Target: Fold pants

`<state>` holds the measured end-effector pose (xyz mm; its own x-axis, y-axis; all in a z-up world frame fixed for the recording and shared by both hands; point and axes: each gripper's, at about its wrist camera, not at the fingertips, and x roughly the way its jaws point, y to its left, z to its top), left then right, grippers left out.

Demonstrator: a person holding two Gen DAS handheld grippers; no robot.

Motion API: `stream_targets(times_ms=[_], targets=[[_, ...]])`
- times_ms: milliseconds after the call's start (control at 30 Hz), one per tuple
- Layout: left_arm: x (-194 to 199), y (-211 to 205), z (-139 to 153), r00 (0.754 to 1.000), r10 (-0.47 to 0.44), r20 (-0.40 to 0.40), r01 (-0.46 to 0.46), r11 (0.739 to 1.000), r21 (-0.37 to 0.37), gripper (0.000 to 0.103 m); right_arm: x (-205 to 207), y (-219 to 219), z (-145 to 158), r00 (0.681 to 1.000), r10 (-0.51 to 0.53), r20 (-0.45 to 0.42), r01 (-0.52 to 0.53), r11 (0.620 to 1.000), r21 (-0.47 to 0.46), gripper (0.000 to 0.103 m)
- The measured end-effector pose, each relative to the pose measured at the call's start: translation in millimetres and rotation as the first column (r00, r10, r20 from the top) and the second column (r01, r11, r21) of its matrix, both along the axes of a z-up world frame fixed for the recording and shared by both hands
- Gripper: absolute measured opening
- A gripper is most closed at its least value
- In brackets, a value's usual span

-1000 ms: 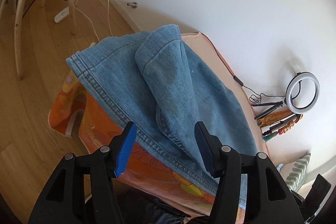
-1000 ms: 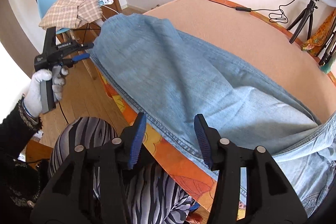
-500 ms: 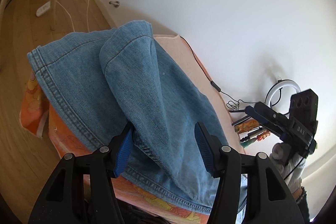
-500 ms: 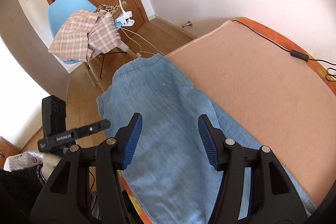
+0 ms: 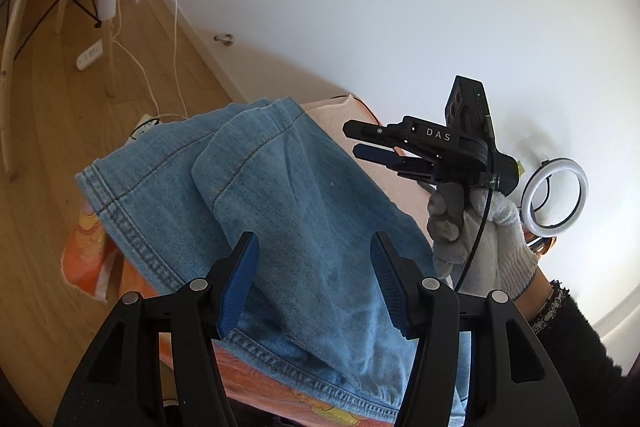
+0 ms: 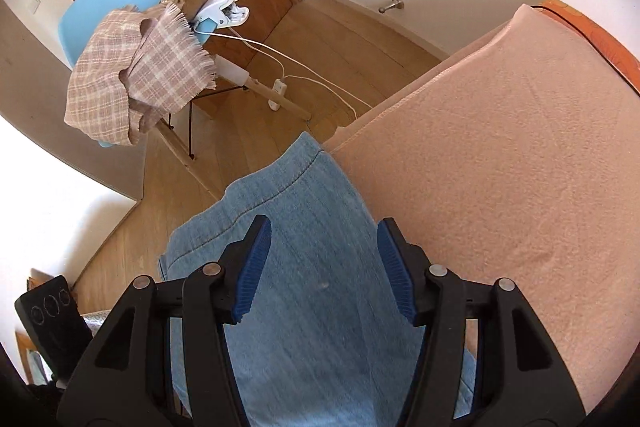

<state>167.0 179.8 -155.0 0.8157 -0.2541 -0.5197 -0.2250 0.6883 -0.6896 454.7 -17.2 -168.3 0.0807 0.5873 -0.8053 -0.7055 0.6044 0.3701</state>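
Note:
Light blue denim pants point(image 5: 312, 227) lie along a table under a pink blanket point(image 6: 500, 147), and their leg ends reach the table's end. One leg hem point(image 5: 240, 131) is folded over the other. My left gripper point(image 5: 312, 279) hovers open just above the near edge of the legs, pads apart, gripping nothing. A white-gloved hand point(image 5: 480, 227) holds my right gripper point(image 5: 352, 139) open over the far side of the legs near the hems. In the right wrist view the right gripper point(image 6: 324, 263) hangs above the denim point(image 6: 312, 211) with nothing held.
An orange patterned cloth point(image 5: 92, 259) hangs below the pants at the table's edge. On the wood floor stand a blue chair point(image 6: 100, 15) draped with a plaid cloth point(image 6: 140, 75), a clip lamp point(image 6: 220, 11) and a power strip point(image 6: 278, 91) with cables. A ring light point(image 5: 554, 195) stands by the wall.
The right gripper has swept along the pants from the waist side to the leg hems and now shows in the left wrist view. The left gripper stayed over the legs, only tilting a little.

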Motion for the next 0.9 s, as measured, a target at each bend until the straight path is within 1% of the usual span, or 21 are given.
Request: stream_targets(times_ms=[67,167,200,233,267,300,333,367,433,533,600,633,700,733,800,833,867,900], targets=[[-2,2,-3,1.000,0.007,-0.015,-0.007,1.000,0.011,0.057,2,9,-6,1.000,0.014,-0.001,-0.014,1.000,-0.012,0.058],[-7,9,-3,0.999,0.030,-0.025,-0.029,0.998,0.062,0.057,1,22,-12,0.999,0.042,0.013,-0.042,0.999,-0.034,0.055],[-6,14,-3,0.999,0.034,-0.033,-0.032,0.997,0.067,0.057,0,25,-13,0.998,0.050,0.028,-0.048,0.998,-0.047,0.050],[-5,18,-4,0.998,0.036,-0.045,-0.033,0.998,0.057,0.057,-1,27,-15,0.998,0.056,0.036,-0.054,0.997,-0.058,0.039],[-5,21,-4,0.998,0.037,-0.050,-0.035,0.999,0.041,0.057,-1,29,-16,0.998,0.059,0.039,-0.056,0.996,-0.067,0.031],[-7,24,-5,0.998,0.041,-0.048,-0.039,0.999,0.032,0.057,-2,31,-19,0.997,0.062,0.039,-0.059,0.995,-0.075,0.013],[-9,24,-4,0.998,0.045,-0.048,-0.043,0.998,0.038,0.057,-3,32,-20,0.997,0.071,0.037,-0.068,0.994,-0.081,0.006],[-10,24,-4,0.998,0.044,-0.049,-0.042,0.998,0.048,0.057,-5,33,-21,0.996,0.081,0.045,-0.077,0.993,-0.088,0.006],[-12,20,-6,0.998,0.037,-0.056,-0.035,0.998,0.044,0.057,-13,36,-17,0.990,0.111,0.087,-0.102,0.990,-0.102,0.003],[-11,13,-11,0.997,0.015,-0.073,-0.012,0.999,0.041,0.057,-18,31,-1,0.981,0.102,0.164,-0.086,0.991,-0.106,0.002],[-10,7,-13,0.997,-0.006,-0.081,0.010,0.999,0.043,0.057,-14,22,10,0.979,0.082,0.185,-0.068,0.994,-0.083,0.002],[-9,4,-14,0.997,-0.018,-0.080,0.020,0.999,0.035,0.057,-11,18,15,0.981,0.074,0.177,-0.065,0.996,-0.059,0.002],[-7,1,-15,0.996,-0.031,-0.083,0.032,0.999,0.013,0.057,-3,14,19,0.990,0.067,0.127,-0.064,0.998,-0.025,0.002],[-6,0,-16,0.996,-0.040,-0.083,0.039,0.999,-0.006,0.057,-1,16,18,0.991,0.066,0.119,-0.064,0.998,-0.022,0.005],[-6,-4,-19,0.994,-0.059,-0.092,0.056,0.998,-0.037,0.057,0,23,16,0.989,0.075,0.124,-0.072,0.997,-0.032,0.021],[-6,-8,-19,0.993,-0.072,-0.093,0.067,0.996,-0.053,0.057,1,28,12,0.989,0.080,0.121,-0.076,0.996,-0.037,0.040],[-7,-11,-20,0.992,-0.089,-0.095,0.082,0.994,-0.071,0.057,2,34,9,0.989,0.083,0.122,-0.078,0.996,-0.045,0.051],[-8,-14,-20,0.990,-0.103,-0.092,0.095,0.992,-0.088,0.057,2,40,4,0.988,0.086,0.127,-0.080,0.995,-0.053,0.051]])
